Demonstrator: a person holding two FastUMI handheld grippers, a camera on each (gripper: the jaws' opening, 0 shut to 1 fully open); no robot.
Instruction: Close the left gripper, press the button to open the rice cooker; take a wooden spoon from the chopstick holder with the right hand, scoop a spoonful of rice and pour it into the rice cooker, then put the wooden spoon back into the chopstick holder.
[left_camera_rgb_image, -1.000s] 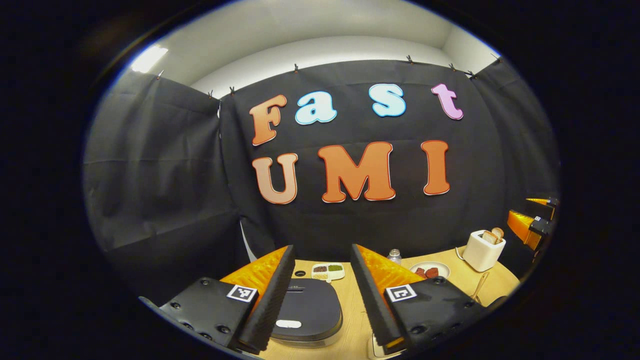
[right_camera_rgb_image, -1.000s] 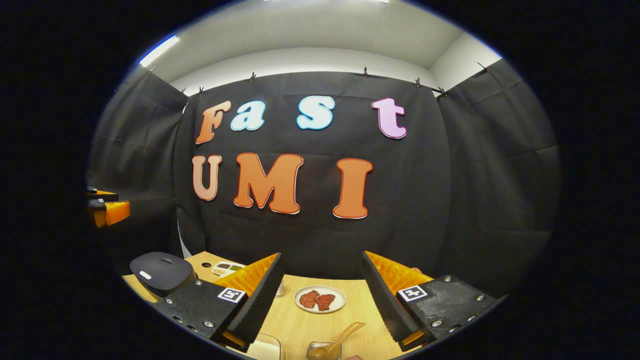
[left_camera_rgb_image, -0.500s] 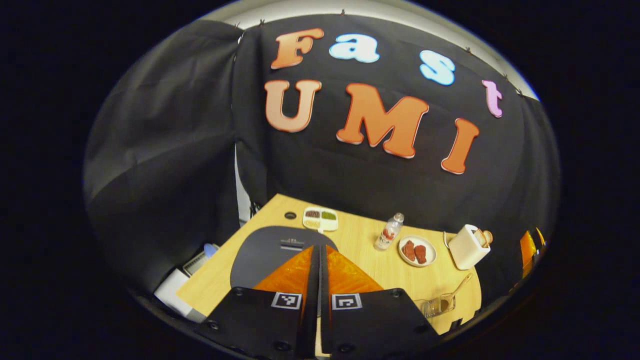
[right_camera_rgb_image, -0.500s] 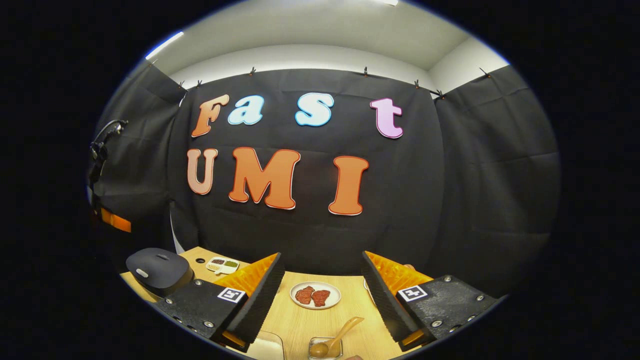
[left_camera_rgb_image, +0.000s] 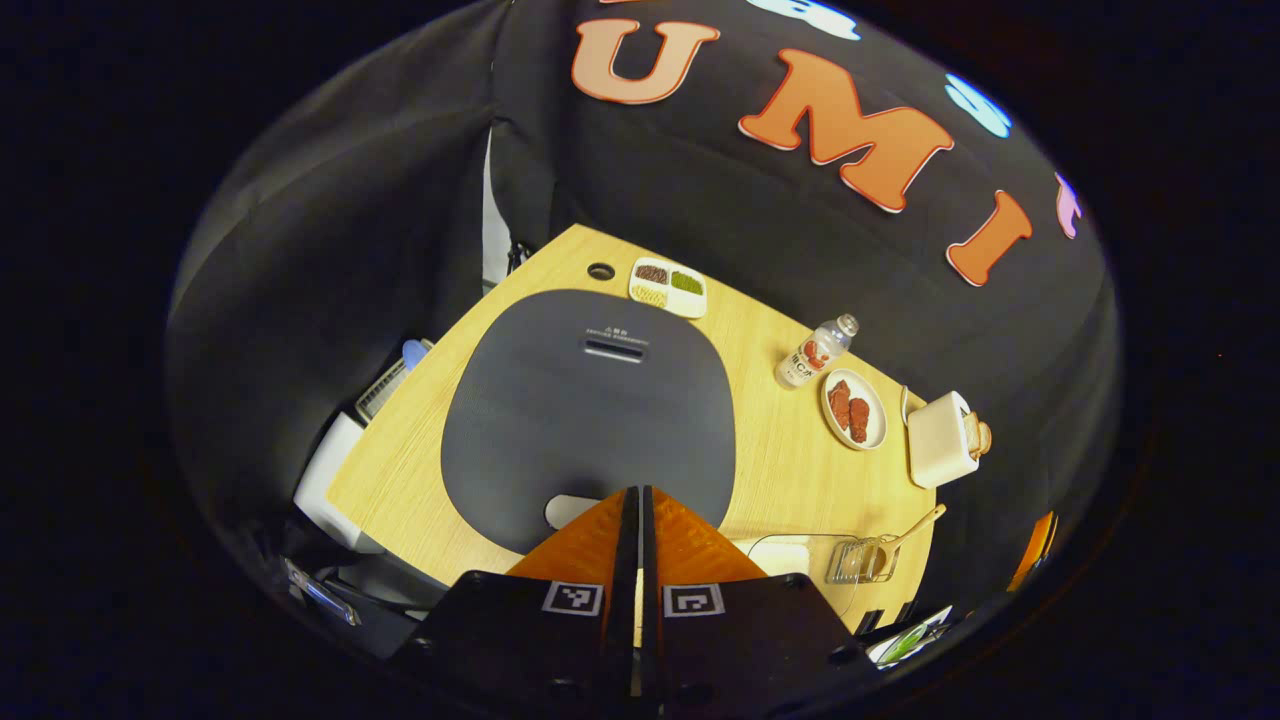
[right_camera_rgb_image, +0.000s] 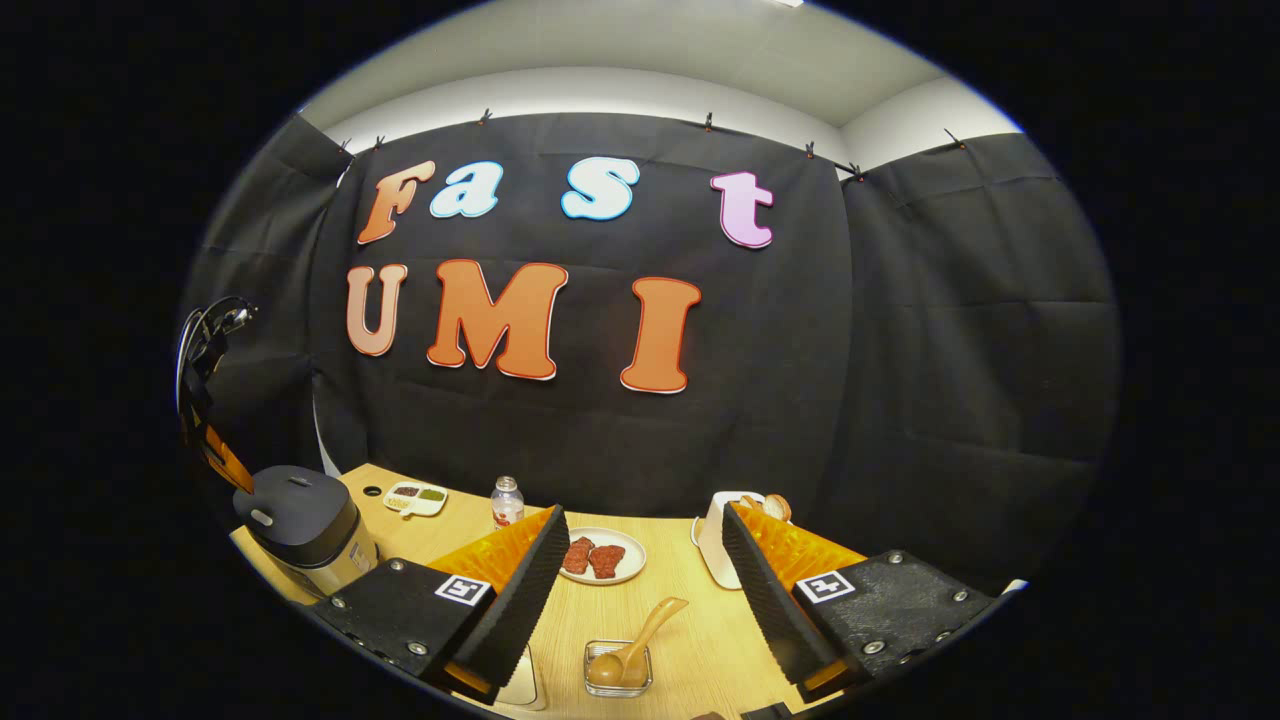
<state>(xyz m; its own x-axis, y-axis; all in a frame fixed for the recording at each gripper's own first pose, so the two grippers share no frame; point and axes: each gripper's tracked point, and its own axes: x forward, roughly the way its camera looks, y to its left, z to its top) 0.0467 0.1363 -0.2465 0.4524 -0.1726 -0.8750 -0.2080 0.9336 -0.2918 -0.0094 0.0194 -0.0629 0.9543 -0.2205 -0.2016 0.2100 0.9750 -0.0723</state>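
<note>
L fingers (left_camera_rgb_image: 640, 500) dropped — tips over cooker button (left_camera_rgb_image: 566, 509).

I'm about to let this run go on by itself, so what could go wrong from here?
The left tool, shut, points down at the pale button at the near edge of the rice cooker lid; its tips sit to one side of the button, so the press might slip off. The wooden spoon leans loosely in a small clear holder; the open right tool could tip that holder when it grips the handle.
</note>
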